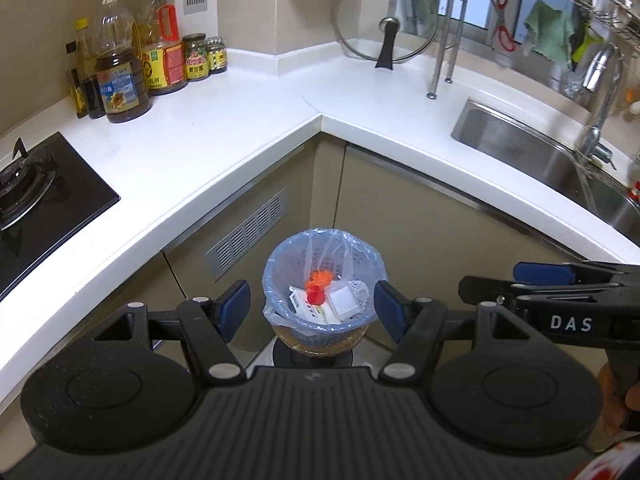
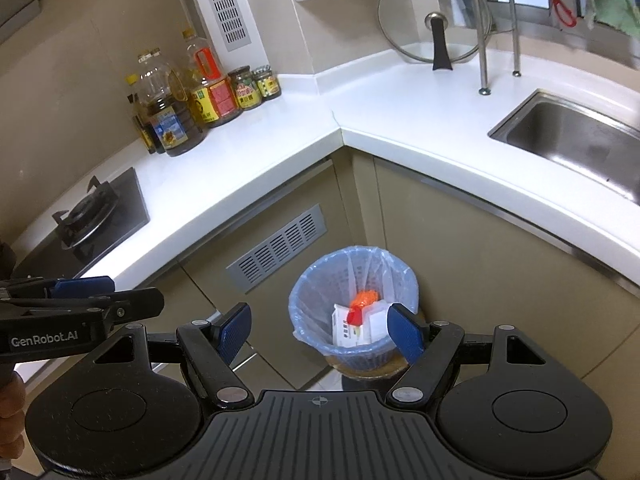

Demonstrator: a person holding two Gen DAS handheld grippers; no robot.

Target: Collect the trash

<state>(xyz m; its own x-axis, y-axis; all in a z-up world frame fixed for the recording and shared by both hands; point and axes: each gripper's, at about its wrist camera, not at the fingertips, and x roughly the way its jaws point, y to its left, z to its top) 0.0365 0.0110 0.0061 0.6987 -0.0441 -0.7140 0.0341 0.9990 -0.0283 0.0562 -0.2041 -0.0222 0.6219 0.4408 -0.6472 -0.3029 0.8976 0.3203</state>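
A white L-shaped worktop [image 1: 224, 136] is wrapping round a kitchen corner, with a black gas hob [image 1: 36, 196] at the left end, a steel sink [image 1: 532, 156] at the right, a cluster of oil and sauce bottles [image 1: 120, 68] against the wall and a glass pan lid [image 1: 384, 24] leaning in the corner. On the floor below the corner cabinets a small bin [image 1: 322, 322] lined with a pale blue bag is standing, and the trash is lying inside it: white cartons [image 1: 316, 308] with red and orange scraps [image 1: 318, 286] on top. The left hand-held gripper [image 1: 312, 310] is hovering above the bin, tilted downward, its blue-padded fingers [image 1: 236, 308] standing wide apart and holding nothing. The right hand-held gripper [image 2: 320, 330] is hanging beside it at much the same height, angled down toward the bin too, its fingers [image 2: 406, 334] likewise spread apart and empty. Each hand-held gripper is showing at the edge of the other's view.
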